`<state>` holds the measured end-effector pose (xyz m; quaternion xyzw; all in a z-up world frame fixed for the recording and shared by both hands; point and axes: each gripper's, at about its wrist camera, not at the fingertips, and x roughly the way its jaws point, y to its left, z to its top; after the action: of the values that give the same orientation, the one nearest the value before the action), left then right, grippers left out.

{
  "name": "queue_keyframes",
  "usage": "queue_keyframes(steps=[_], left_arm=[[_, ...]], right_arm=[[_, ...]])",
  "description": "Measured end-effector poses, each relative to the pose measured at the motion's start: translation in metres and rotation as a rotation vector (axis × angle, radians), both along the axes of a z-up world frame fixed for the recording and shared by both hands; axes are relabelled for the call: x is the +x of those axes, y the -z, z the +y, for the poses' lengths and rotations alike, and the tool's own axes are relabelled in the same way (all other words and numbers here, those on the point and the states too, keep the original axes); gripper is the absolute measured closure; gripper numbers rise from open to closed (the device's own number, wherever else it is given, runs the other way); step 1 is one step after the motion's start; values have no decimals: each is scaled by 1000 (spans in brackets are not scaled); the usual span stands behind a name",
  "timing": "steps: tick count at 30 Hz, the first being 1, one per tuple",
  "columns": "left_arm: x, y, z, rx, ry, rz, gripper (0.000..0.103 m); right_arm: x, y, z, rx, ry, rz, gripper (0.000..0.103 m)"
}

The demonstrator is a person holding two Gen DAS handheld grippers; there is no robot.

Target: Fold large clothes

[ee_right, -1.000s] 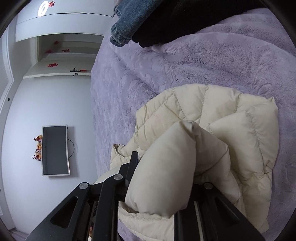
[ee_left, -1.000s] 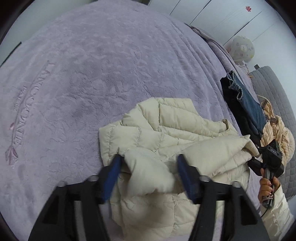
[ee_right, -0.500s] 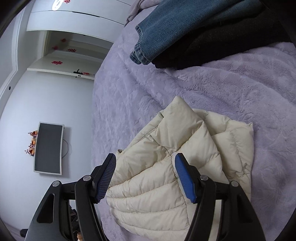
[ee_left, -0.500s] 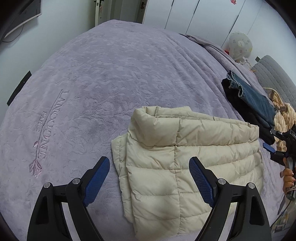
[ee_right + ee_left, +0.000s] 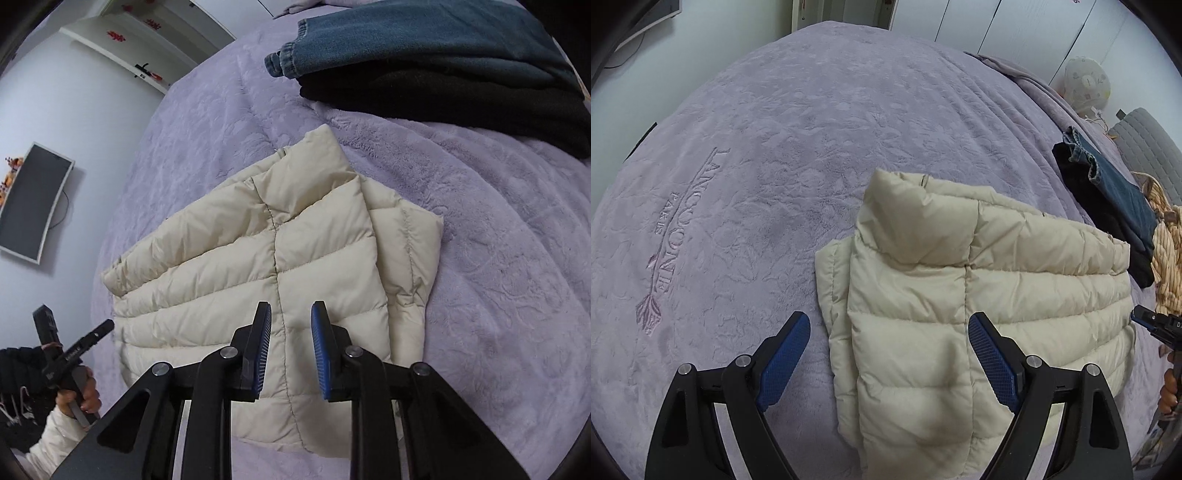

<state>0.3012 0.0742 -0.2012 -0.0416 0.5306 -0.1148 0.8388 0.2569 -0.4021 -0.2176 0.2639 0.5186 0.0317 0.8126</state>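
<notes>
Your cream puffer jacket (image 5: 979,295) lies folded flat on the purple blanket (image 5: 775,155), near you; the left gripper (image 5: 889,360) hangs over it, jaws spread wide, empty; the right gripper (image 5: 291,349) has just been closing, jaws a little apart, pinching nothing; the fold looks done; next, maybe move it right onto the jeans (image 5: 424,40) pile.

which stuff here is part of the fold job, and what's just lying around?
In the job:
- cream puffer jacket, folded flat on the purple blanket
- left claw, open above it
- right claw, narrow gap, nothing between the pads; it has just been closing

Lying about:
- folded jeans on a black garment
- wall TV
- round lamp
</notes>
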Motion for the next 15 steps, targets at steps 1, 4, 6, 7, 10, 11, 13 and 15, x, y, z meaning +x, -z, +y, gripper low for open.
queue_keyframes(steps=[1, 4, 6, 7, 10, 11, 13, 15], left_arm=[[6, 0, -4, 0, -1, -10, 15], [28, 10, -16, 53, -34, -24, 15], [43, 22, -18, 63, -71, -1, 15], [49, 27, -17, 69, -92, 12, 15], [63, 43, -13, 67, -119, 40, 15], [65, 45, -12, 66, -123, 48, 15], [64, 44, -9, 58, -120, 52, 15], [61, 37, -5, 55, -106, 43, 15]], right_arm=[[6, 2, -1, -8, 10, -4, 78], [29, 11, -2, -67, 36, -9, 78], [41, 21, -5, -66, 61, 12, 78], [45, 26, -7, -67, 74, 19, 78], [52, 36, -16, -61, 112, 34, 78], [53, 38, -20, -53, 126, 37, 78], [51, 37, -28, -30, 155, 31, 78], [44, 32, -33, -7, 170, 18, 78]])
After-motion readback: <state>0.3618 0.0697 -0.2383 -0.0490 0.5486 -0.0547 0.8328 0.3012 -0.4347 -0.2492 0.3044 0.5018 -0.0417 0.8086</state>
